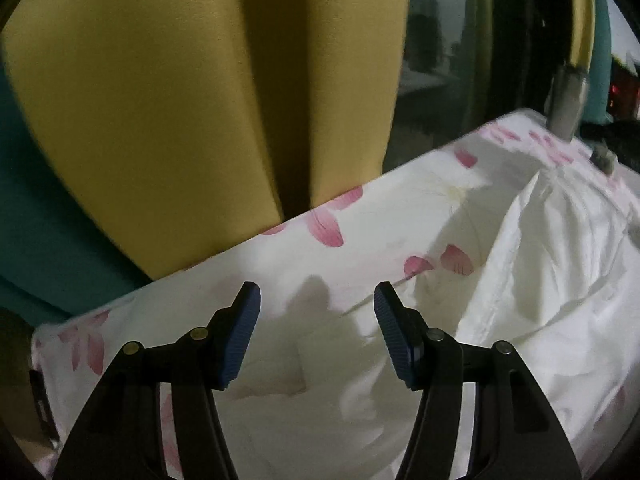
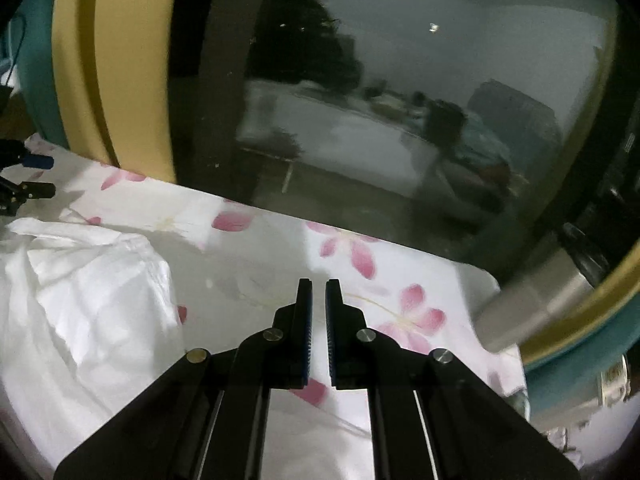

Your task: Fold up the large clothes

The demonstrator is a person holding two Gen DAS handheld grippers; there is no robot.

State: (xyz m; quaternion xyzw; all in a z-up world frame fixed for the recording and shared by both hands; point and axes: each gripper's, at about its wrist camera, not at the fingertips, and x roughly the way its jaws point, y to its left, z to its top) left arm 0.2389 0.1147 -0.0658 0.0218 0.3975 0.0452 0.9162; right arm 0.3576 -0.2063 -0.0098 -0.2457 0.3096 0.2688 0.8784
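White crumpled cotton garment [image 1: 536, 264] lies heaped at the right of the left view, on the worktop's pink-flowered cloth [image 2: 360, 264]. Left tongs [image 1: 316, 328] gape wide and empty beside it; right tongs [image 2: 318, 320] are nearly closed on nothing, so spread the heap flat before folding. Behind hang a yellow curtain [image 1: 160, 120] and dark window glass [image 2: 400, 100].

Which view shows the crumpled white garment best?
Right wrist: the crumpled white garment lies bunched on the floral sheet, its far and right edges visible. Left wrist shows only one cropped side.
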